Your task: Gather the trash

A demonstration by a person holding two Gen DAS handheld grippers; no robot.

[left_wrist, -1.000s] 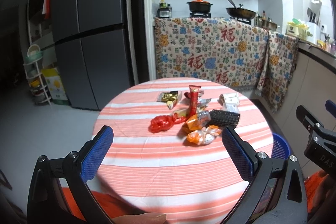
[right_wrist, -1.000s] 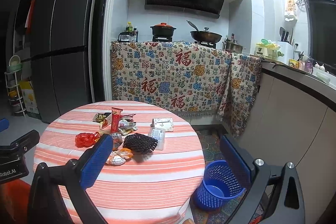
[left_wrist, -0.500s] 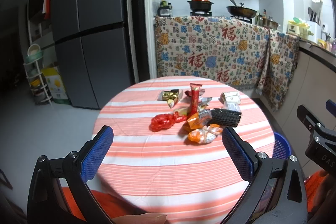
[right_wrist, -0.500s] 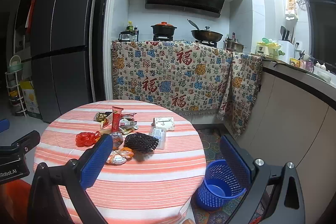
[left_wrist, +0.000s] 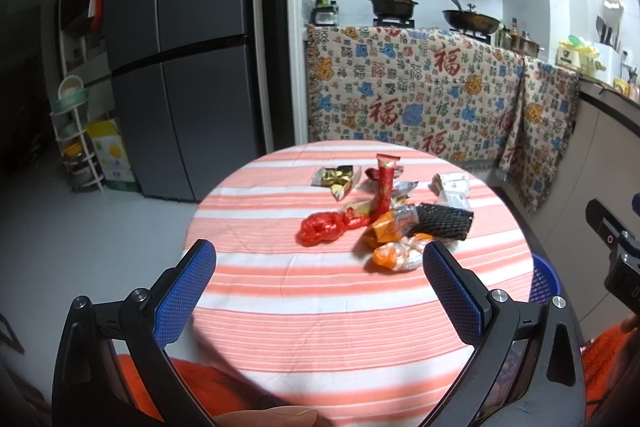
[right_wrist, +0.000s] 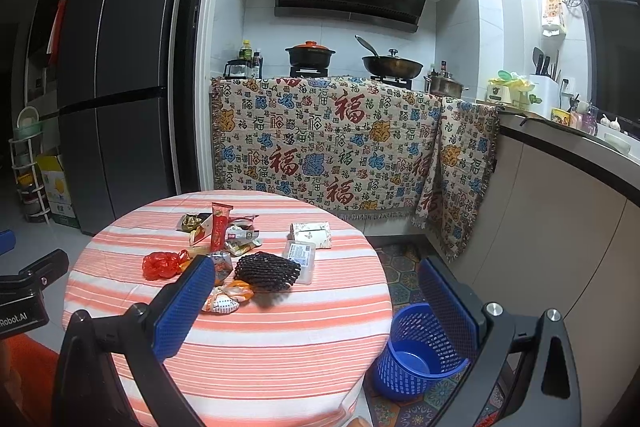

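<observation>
Left wrist view: the left gripper (left_wrist: 316, 263) hangs over the near edge of the round striped table (left_wrist: 320, 311), its 2 blue-padded fingers spread wide with nothing between them. The trash pile (left_wrist: 384, 211) sits toward the table's far right: a red crumpled bag (left_wrist: 320, 233), a black foam net (left_wrist: 444, 221), and wrappers.

Right wrist view: the right gripper (right_wrist: 316, 279) is likewise spread and empty. A blue basket (right_wrist: 416, 355) stands on the floor just right of the table (right_wrist: 260, 351).
</observation>
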